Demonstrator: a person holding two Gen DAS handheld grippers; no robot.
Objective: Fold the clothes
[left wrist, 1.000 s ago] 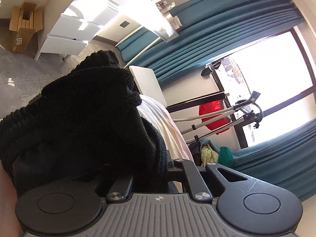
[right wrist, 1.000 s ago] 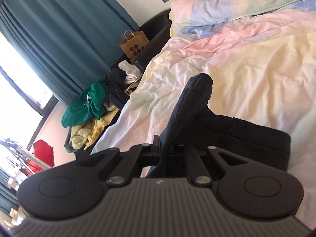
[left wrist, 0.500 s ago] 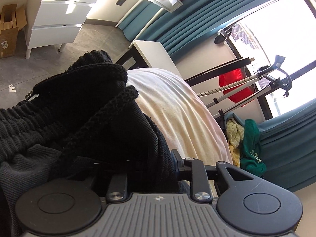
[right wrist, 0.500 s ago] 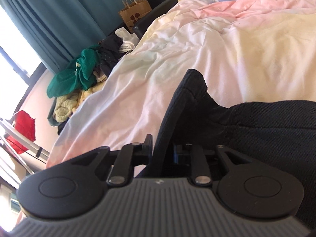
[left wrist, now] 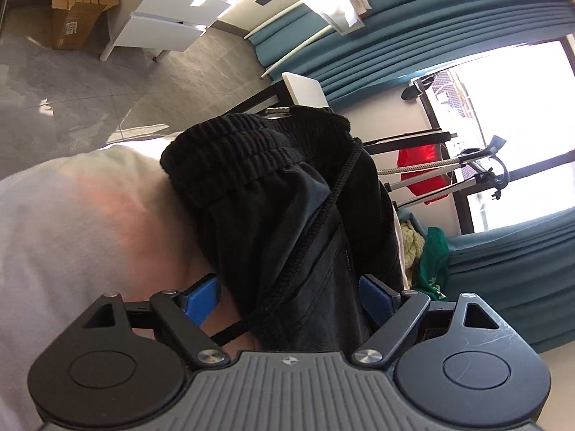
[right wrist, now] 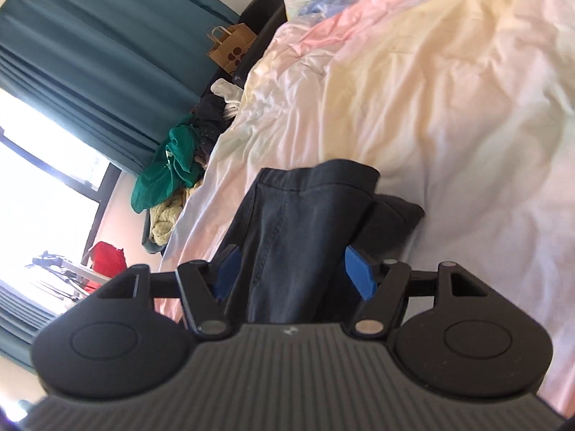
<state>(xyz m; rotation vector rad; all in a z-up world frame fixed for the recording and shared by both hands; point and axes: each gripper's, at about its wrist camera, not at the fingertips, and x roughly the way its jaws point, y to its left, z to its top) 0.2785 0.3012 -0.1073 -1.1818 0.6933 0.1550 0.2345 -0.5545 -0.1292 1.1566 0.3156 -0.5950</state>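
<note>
Black drawstring shorts [left wrist: 287,197] lie on the pale bedsheet [left wrist: 79,222], their ribbed waistband toward the bed's foot. My left gripper [left wrist: 289,294] is open, its blue pads [left wrist: 201,298] spread on either side of the fabric and drawstring. In the right wrist view the hem end of the shorts [right wrist: 305,222] rests flat on the pastel duvet [right wrist: 449,89]. My right gripper [right wrist: 293,273] is open too, blue pads [right wrist: 359,276] apart with the dark cloth lying between them.
A heap of green, yellow and dark clothes [right wrist: 172,176] lies beside the bed, near a brown paper bag [right wrist: 230,46]. Teal curtains [left wrist: 413,25], a window, a clothes rack with a red garment [left wrist: 424,168], white drawers [left wrist: 172,18] and a cardboard box [left wrist: 75,10] surround the bed.
Both grippers were shut on the shorts and held them up; now both have opened and the shorts lie on the bed.
</note>
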